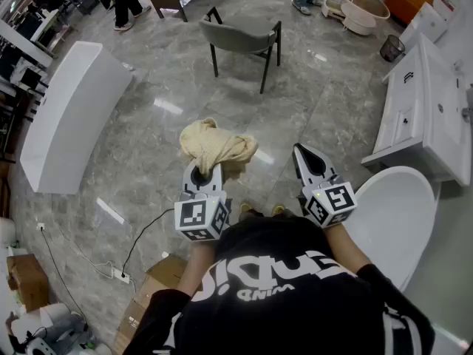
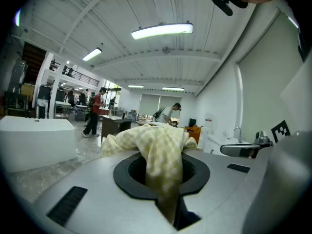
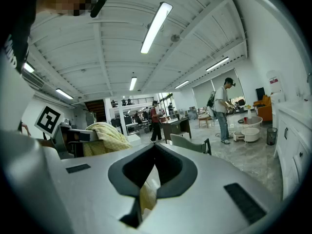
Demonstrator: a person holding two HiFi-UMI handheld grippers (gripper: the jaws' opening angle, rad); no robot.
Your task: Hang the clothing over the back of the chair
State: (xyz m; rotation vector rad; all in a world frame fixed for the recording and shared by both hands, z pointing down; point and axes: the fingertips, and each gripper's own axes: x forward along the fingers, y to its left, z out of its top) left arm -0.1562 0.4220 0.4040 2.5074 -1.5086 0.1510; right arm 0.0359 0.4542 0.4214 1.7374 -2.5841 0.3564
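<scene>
Clothing (image 1: 218,146), a pale yellow checked bundle, is pinched in the nearly closed jaws of the left gripper (image 1: 202,170) and bunches out beyond the tips; the right gripper (image 1: 301,150) is level beside it, jaws together on nothing. Chair (image 1: 244,35) stands straight ahead of both grippers, well apart across the floor (image 1: 332,102), its width lying roughly crosswise to the jaws; neither hand is clearly nearer, so I judge the carry runs forward first.

Bright ceiling tubes (image 2: 162,30); glare on floor (image 1: 168,106) (polished); fisheye edges dark, warped.
</scene>
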